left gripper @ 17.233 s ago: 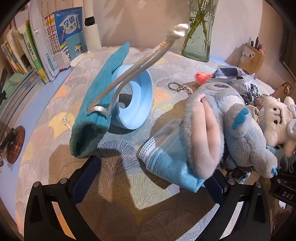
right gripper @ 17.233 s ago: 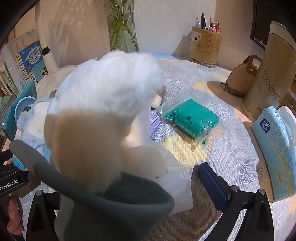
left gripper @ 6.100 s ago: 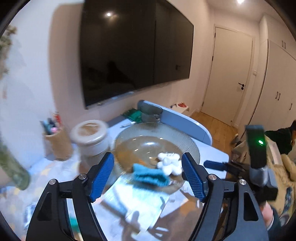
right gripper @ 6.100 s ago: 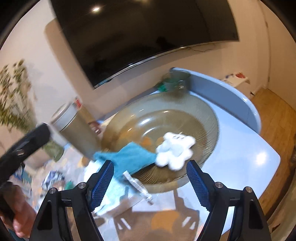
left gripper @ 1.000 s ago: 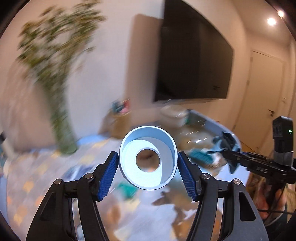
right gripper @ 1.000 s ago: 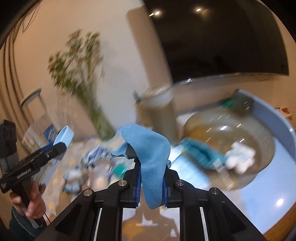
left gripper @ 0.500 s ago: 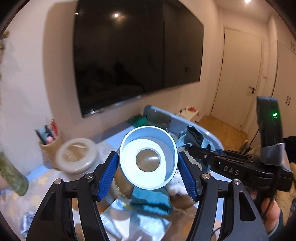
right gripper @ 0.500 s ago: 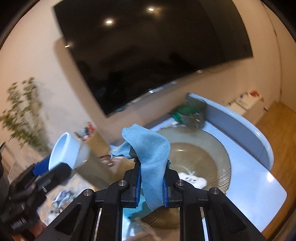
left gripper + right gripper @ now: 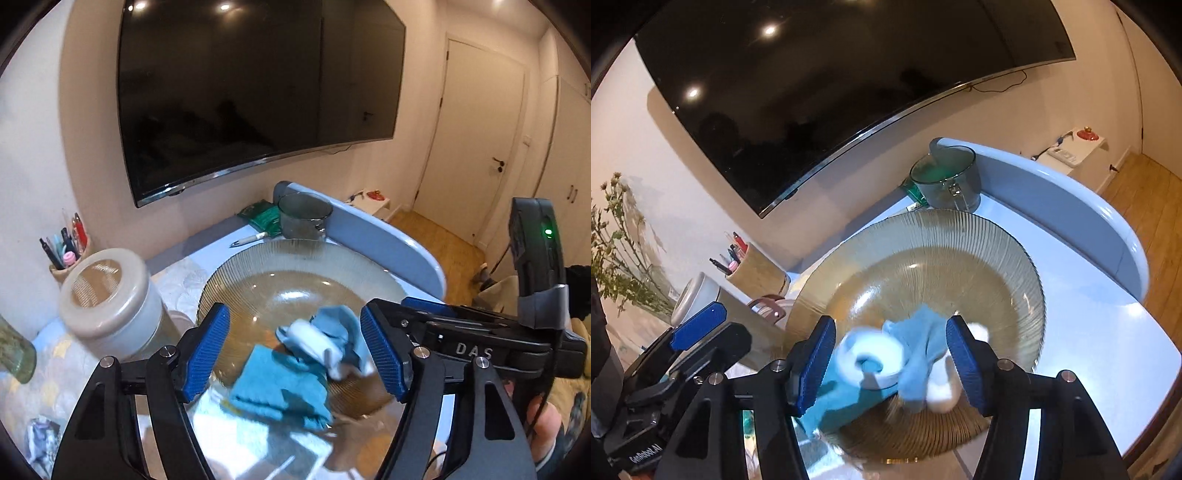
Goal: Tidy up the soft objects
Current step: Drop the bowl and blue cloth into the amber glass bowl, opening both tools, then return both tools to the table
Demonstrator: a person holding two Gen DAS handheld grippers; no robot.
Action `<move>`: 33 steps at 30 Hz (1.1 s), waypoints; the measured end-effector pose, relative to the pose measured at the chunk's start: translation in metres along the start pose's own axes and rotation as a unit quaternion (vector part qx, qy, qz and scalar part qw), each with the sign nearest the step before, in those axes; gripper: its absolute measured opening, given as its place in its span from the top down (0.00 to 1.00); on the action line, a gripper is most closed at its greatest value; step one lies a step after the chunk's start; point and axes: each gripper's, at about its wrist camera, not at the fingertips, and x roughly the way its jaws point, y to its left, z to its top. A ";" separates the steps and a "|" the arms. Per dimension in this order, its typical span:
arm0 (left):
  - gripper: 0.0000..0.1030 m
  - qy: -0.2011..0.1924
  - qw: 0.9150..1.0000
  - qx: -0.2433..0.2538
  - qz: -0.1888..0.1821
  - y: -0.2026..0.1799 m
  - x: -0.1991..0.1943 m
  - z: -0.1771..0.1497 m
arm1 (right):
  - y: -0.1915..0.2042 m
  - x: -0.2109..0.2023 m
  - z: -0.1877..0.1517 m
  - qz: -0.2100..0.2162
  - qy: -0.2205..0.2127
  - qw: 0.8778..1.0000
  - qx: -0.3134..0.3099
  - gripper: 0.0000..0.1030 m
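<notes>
A ribbed amber glass bowl [image 9: 258, 258] [image 9: 960, 229] lies under both grippers. In it are a teal towel [image 9: 273, 387] [image 9: 831, 402] and a white plush toy [image 9: 945, 395]. A pale blue ring [image 9: 310, 339] [image 9: 871, 356], blurred, is dropping onto them, free of the pads. A light blue cloth [image 9: 340, 321] [image 9: 923, 347] falls beside it. My left gripper [image 9: 293, 354] hovers above the bowl with its jaws opening and nothing pressed between them. My right gripper [image 9: 890, 363] is close on its right, jaws also opening, the cloth loose below them.
A beige-lidded jar [image 9: 107, 295] stands left of the bowl, with a pen holder [image 9: 66, 251] behind it. A glass mug [image 9: 303, 218] and a green packet [image 9: 262, 216] sit beyond the bowl. The table's raised blue rim [image 9: 1071, 195] curves round the right. Papers [image 9: 295, 454] lie in front.
Half a second ago the left gripper held the ring and the right held the light blue cloth. Both have opened, and ring and cloth have dropped towards the bowl.
</notes>
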 end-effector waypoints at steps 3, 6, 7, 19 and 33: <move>0.30 -0.013 1.000 0.013 0.006 -0.004 -0.025 -0.009 | 0.008 -0.014 -0.010 0.008 -0.009 1.000 -0.010 0.41; 0.30 -0.029 0.999 0.016 0.016 0.000 -0.056 -0.020 | 0.023 -0.030 -0.022 0.011 -0.019 0.999 -0.029 0.41; 0.30 -0.036 0.999 0.014 0.020 0.002 -0.069 -0.024 | 0.030 -0.036 -0.026 0.017 -0.021 0.999 -0.037 0.41; 0.24 -0.102 0.980 -0.086 0.147 0.095 -0.230 -0.119 | 0.139 -0.072 -0.107 0.083 -0.031 0.981 -0.170 0.24; 0.23 -0.012 0.895 -0.285 0.343 0.263 -0.260 -0.315 | 0.238 0.048 -0.227 0.122 0.053 0.952 -0.274 0.24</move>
